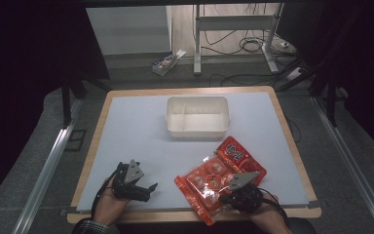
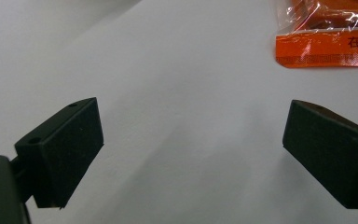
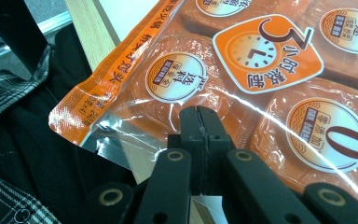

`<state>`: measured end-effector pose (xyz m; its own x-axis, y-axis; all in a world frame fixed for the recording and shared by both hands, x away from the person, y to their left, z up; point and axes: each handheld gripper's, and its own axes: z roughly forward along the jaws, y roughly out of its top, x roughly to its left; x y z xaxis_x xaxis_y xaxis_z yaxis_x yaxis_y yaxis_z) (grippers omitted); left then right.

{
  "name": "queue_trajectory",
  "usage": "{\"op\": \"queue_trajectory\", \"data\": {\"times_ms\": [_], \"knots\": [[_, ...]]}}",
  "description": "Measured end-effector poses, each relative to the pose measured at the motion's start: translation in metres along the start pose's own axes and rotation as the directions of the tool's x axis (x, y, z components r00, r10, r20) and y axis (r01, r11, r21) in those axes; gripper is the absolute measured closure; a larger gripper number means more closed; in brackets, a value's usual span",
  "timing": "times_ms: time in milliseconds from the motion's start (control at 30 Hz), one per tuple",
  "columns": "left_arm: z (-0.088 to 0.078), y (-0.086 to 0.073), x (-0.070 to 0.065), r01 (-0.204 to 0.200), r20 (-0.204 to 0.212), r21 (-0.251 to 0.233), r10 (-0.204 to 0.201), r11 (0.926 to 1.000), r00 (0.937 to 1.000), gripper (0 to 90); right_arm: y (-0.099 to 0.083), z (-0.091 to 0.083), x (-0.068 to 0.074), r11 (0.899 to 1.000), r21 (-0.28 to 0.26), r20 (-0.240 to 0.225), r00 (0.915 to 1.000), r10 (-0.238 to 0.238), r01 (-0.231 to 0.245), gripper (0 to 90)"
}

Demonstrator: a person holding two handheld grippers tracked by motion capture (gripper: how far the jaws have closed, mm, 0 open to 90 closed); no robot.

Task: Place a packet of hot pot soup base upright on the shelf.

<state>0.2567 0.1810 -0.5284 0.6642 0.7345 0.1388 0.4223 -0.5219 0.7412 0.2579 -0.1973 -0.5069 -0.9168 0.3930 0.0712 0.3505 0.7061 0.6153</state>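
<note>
While the right gripper (image 1: 238,192) clamps its jaws tight on the near edge of the orange snack bag (image 1: 219,178) at the table's (image 1: 141,131) front right, the left gripper (image 1: 143,187) rests wide open, empty, well apart.

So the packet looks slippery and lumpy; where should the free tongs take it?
By the flat sealed end strip of the packet, coming in level from the left tongs' side: it is thin and flat, unlike the bulging blocks.
</note>
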Motion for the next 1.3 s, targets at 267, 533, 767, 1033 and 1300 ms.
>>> {"op": "queue_trajectory", "data": {"times_ms": [267,533,767,1033,1300], "knots": [[-0.001,-0.001,0.001,-0.004,0.002,-0.004,0.004,1.0,1.0,5.3,0.0,-0.005,0.0,1.0,0.006,0.016,0.9998,-0.009,0.009,82.9],[-0.001,-0.001,0.0,-0.01,0.001,0.0,0.01,0.9999,0.9999,5.4,-0.004,-0.021,-0.016,0.996,-0.038,0.089,0.993,0.078,-0.075,65.3],[-0.001,-0.001,0.0,-0.012,-0.001,0.0,0.012,0.9999,0.9999,5.4,-0.008,-0.035,-0.032,0.988,-0.103,0.178,0.9752,0.131,-0.114,51.3],[-0.001,-0.001,0.0,-0.017,-0.002,0.001,0.017,0.9999,0.9998,5.5,-0.014,-0.048,-0.046,0.984,-0.137,0.27,0.9507,0.152,-0.118,39.0],[0.0,-0.001,0.0,-0.021,-0.004,0.005,0.021,0.9998,0.9998,5.5,-0.02,-0.057,-0.064,0.976,-0.163,0.333,0.9228,0.193,-0.145,31.7]]}}
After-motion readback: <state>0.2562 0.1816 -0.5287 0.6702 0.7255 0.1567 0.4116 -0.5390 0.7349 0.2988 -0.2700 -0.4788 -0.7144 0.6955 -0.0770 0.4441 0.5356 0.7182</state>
